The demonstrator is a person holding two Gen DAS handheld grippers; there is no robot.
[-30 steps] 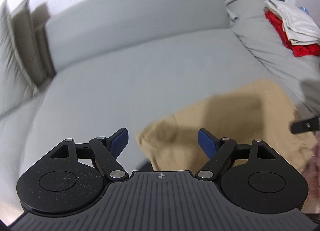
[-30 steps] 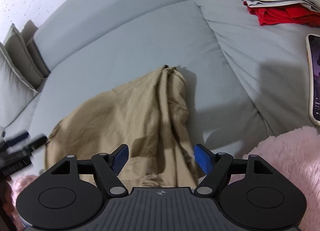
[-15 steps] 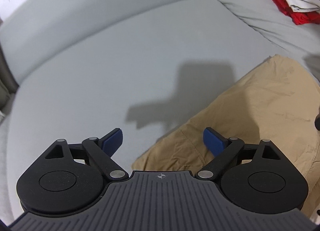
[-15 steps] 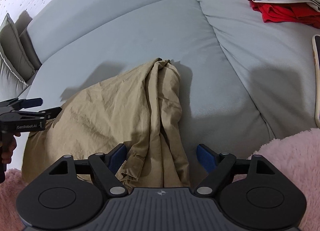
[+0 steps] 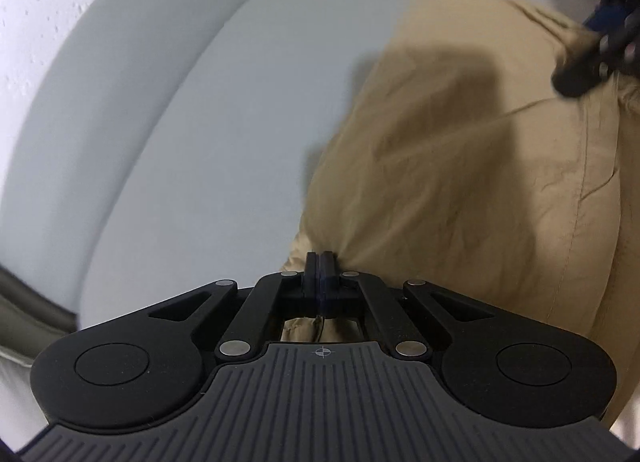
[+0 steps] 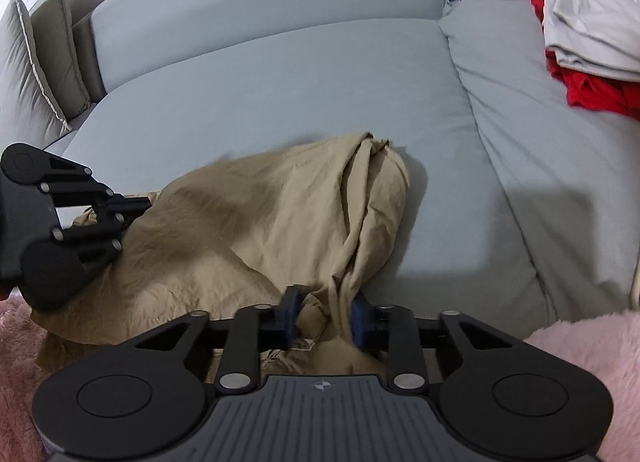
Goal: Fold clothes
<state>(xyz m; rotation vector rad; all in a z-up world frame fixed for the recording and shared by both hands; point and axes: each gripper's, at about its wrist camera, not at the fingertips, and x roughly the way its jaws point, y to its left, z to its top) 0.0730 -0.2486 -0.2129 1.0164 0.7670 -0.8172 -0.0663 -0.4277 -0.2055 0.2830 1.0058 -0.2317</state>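
A crumpled tan garment (image 6: 248, 221) lies on the grey sofa seat (image 6: 280, 93); it also shows in the left wrist view (image 5: 460, 181). My left gripper (image 5: 321, 262) is shut on the garment's left edge; it also shows in the right wrist view (image 6: 148, 203). My right gripper (image 6: 324, 316) is closed around a bunched fold at the garment's near edge, with cloth between the blue pads; it appears blurred at the top right of the left wrist view (image 5: 592, 41).
Folded white and red clothes (image 6: 580, 49) are stacked on the right part of the sofa. Grey cushions (image 6: 36, 61) lean at the left end. A pink fluffy blanket (image 6: 580, 346) lies at the near edge.
Both grippers were open above the garment; they have come down and closed on its near edge, the left at the left side, the right on the bunched fold.
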